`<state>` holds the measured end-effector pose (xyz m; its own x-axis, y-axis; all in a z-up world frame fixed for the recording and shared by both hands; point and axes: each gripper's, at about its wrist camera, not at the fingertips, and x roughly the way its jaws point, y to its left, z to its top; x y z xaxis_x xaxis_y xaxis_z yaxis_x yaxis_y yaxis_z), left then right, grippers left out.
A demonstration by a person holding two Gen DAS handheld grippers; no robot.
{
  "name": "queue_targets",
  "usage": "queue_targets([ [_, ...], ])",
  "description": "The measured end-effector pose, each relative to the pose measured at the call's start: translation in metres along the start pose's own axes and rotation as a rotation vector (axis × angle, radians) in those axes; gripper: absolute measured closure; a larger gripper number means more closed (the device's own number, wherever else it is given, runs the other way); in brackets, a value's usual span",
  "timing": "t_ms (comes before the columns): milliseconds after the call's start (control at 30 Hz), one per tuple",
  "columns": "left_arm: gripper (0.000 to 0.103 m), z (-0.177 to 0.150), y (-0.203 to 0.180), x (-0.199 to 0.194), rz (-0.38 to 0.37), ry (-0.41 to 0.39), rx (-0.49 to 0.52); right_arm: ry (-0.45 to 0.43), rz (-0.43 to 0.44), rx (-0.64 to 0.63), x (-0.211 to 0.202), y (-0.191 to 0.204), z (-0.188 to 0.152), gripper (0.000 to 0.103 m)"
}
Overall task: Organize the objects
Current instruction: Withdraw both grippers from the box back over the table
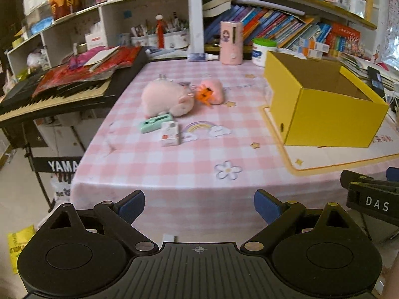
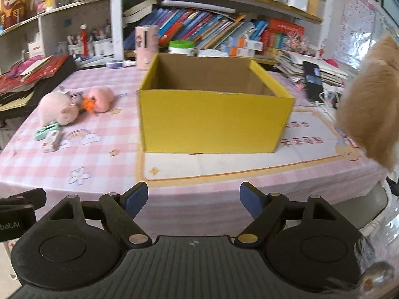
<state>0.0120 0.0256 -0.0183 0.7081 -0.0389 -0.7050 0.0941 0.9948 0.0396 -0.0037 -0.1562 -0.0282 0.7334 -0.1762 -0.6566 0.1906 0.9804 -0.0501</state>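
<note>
An open yellow cardboard box (image 1: pixel 321 99) (image 2: pixel 214 117) stands on a white mat on the pink checked table; what shows of its inside is bare. Left of it lie a pink plush pig (image 1: pixel 165 97) (image 2: pixel 58 108), a pink plush with an orange charm (image 1: pixel 210 92) (image 2: pixel 99 99), a mint green gadget (image 1: pixel 155 122) (image 2: pixel 46 130) and a small white box (image 1: pixel 170 133) (image 2: pixel 52 142). My left gripper (image 1: pixel 199 205) is open and empty at the table's front edge, short of the toys. My right gripper (image 2: pixel 193 200) is open and empty in front of the yellow box.
A keyboard piled with red books (image 1: pixel 74 79) stands at the table's left. A pink cylinder (image 1: pixel 230 42), a white jar (image 1: pixel 263 49) and shelves of books line the back. A phone (image 2: pixel 313 79) lies on books at the right. A furry tan shape (image 2: pixel 369 107) hangs at the right edge.
</note>
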Motion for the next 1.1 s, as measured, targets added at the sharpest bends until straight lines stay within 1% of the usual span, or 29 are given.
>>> queue_targets([
  [133, 0.007, -0.004, 0.012, -0.006, 0.017, -0.007, -0.007, 0.007, 0.032, -0.019, -0.003, 0.018, -0.002, 0.023],
  [400, 0.007, -0.010, 0.036, -0.019, 0.036, -0.025, -0.048, -0.029, 0.084, -0.067, -0.016, 0.047, -0.001, 0.023],
  [700, 0.007, -0.013, 0.056, -0.032, 0.044, -0.058, -0.075, -0.068, 0.127, -0.108, -0.032, 0.071, -0.001, 0.022],
  [867, 0.007, -0.011, 0.062, -0.037, 0.040, -0.079, -0.071, -0.101, 0.134, -0.114, -0.041, 0.080, 0.002, 0.022],
  [1100, 0.007, -0.011, 0.062, -0.032, 0.023, -0.071, -0.066, -0.116, 0.134, -0.121, -0.046, 0.085, 0.003, 0.022],
])
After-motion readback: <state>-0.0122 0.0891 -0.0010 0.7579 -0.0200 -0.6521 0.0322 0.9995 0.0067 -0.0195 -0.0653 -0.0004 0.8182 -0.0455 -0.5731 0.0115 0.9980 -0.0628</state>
